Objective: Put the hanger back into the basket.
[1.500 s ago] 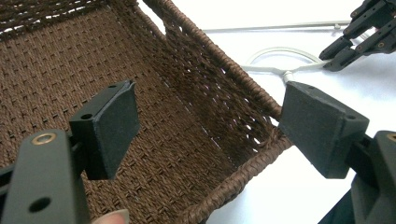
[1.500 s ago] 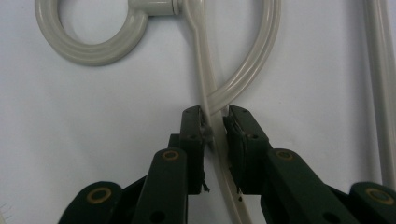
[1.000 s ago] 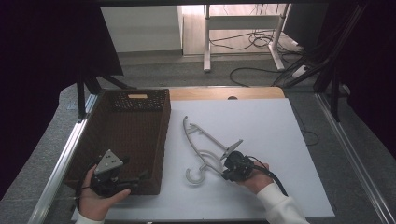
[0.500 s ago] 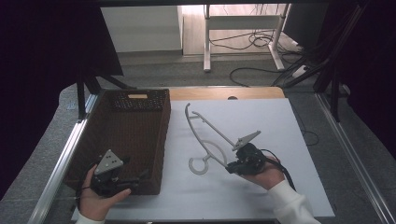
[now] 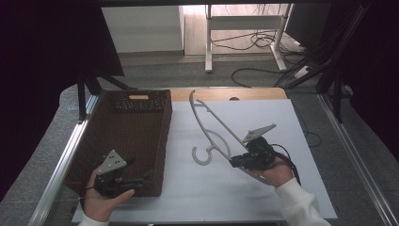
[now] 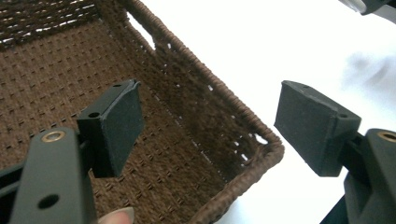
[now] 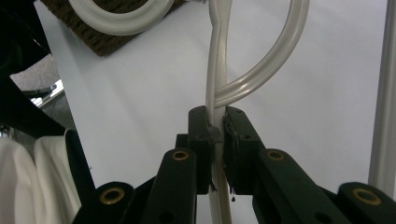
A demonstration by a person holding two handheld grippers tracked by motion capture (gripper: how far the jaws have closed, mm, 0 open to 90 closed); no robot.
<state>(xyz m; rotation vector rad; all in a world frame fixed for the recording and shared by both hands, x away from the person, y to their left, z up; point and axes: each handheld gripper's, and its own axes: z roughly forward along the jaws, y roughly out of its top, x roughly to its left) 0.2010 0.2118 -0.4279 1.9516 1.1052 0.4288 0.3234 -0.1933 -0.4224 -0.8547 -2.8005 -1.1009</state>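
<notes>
A white plastic hanger [image 5: 207,125] hangs tilted above the white table, its hook [image 5: 201,157] low near the middle. My right gripper [image 5: 235,162] is shut on the hanger's thin bar, and the right gripper view shows the bar pinched between the pads [image 7: 217,128] with a loop of the hanger [image 7: 275,56] beyond. A brown woven basket [image 5: 136,101] stands at the left. My left gripper [image 5: 143,179] hovers at its near right corner. Its jaws have just been closing a little but stand wide apart [image 6: 217,128] astride the basket wall [image 6: 205,107], pads not touching it.
White sheet [image 5: 263,113] covers the table, with a wooden strip [image 5: 211,94] at the back. Metal rails [image 5: 61,165] run along both sides. Behind the table are cables [image 5: 254,44] and a desk frame on the floor. The basket holds nothing I can see.
My right gripper has risen and shifted right with the hanger, lifting it off the table. The left hand has stayed at the basket corner.
</notes>
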